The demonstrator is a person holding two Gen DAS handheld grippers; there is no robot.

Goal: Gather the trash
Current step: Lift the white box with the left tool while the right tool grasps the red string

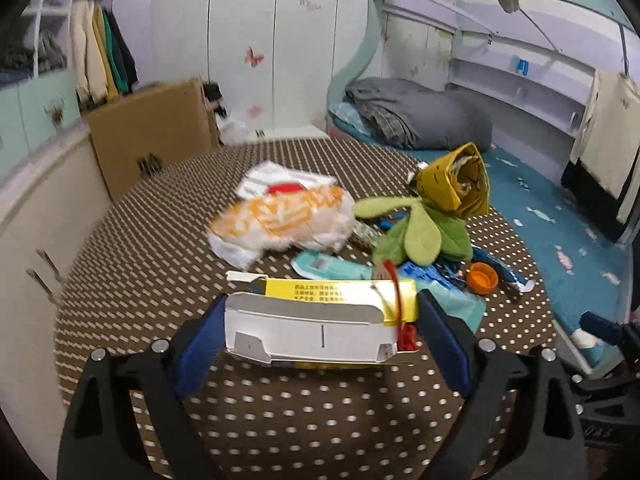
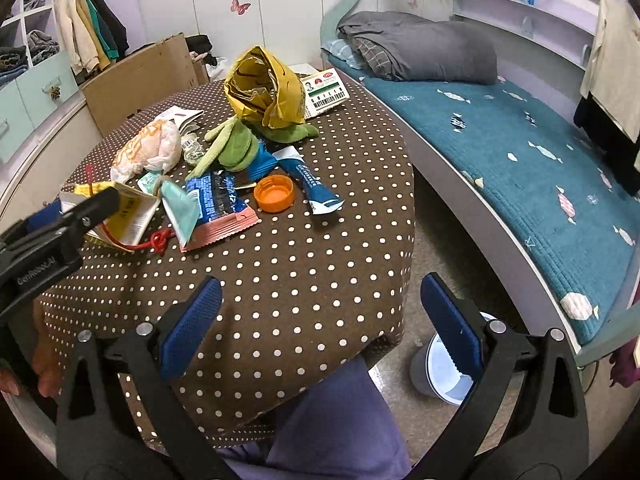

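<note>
A flattened yellow-and-white cardboard carton (image 1: 320,328), its grey flap open and a red string knotted beside it, lies on the brown polka-dotted worktop (image 1: 160,240) between the left gripper (image 1: 320,332)'s wide-spread fingers, seemingly untouched. The right gripper (image 2: 320,320) gapes empty over the worktop's edge.

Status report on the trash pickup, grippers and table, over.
Left gripper open, straddling the yellow box, pads not clamped. Right gripper open, empty, at the table edge. Red string drapes over the box.

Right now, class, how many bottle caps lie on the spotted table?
1: an orange cap near the table's middle, beside the blue wrappers. Others may hide under the litter.
</note>
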